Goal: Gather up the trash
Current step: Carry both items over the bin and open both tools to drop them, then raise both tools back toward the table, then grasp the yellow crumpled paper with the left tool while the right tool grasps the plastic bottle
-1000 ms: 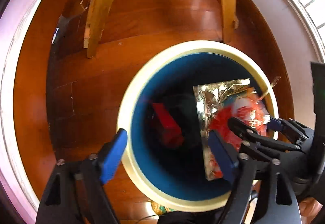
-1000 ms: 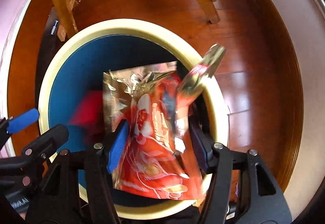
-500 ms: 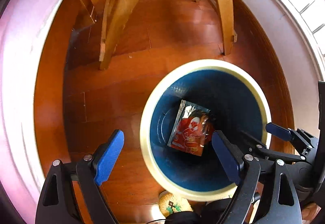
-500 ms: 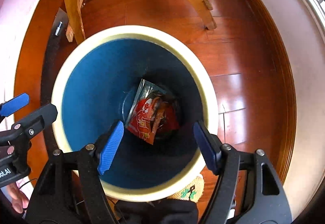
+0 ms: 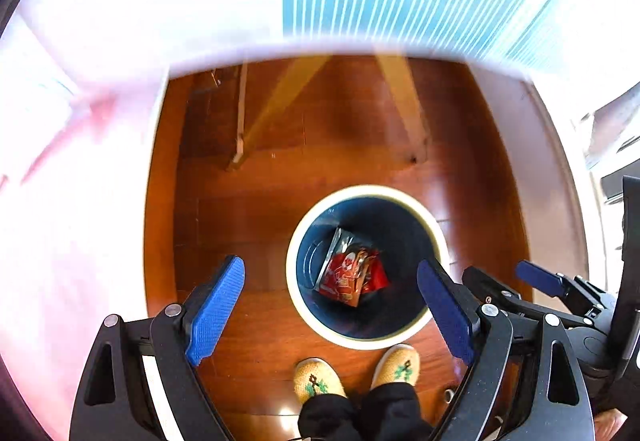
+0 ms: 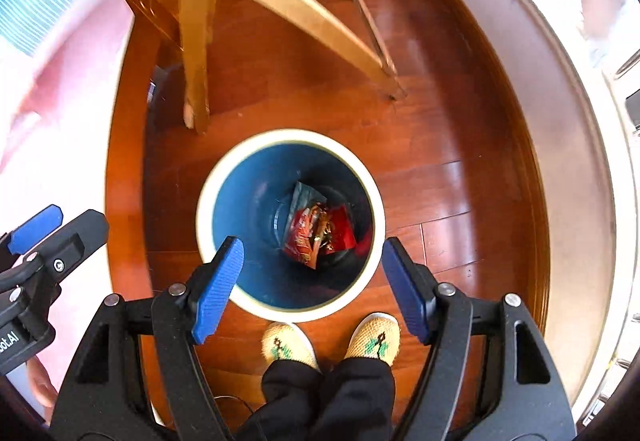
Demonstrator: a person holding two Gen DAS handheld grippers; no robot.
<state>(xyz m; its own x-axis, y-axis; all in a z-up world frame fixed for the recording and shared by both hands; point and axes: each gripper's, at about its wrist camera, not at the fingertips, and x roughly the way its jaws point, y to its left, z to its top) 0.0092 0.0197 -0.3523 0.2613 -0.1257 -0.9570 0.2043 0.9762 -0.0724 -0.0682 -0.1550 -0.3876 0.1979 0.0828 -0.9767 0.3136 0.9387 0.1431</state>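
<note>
A round bin (image 5: pixel 434 237) (image 6: pixel 208 201) with a cream rim and blue inside stands on the wood floor. Red and silver snack wrappers (image 5: pixel 346 273) (image 6: pixel 316 233) lie at its bottom. My left gripper (image 5: pixel 330 311) hangs high above the bin, open, with nothing between its blue pads. My right gripper (image 6: pixel 312 285) is also high above the bin, open and empty. In the left wrist view the right gripper (image 5: pixel 516 289) shows at the right edge. The left gripper (image 6: pixel 48 237) appears at the left edge of the right wrist view.
A person's feet in knitted yellow slippers (image 5: pixel 356 373) (image 6: pixel 332 341) stand just in front of the bin. Wooden chair legs (image 6: pixel 280 1) (image 5: pixel 280 101) rise behind it. A white baseboard (image 6: pixel 560 121) curves along the right. A pale pink surface (image 5: pixel 72 201) lies at the left.
The right gripper let go of the red and silver wrapper, which dropped to the bin's bottom. Both grippers rose well above the bin, which now looks much smaller.
</note>
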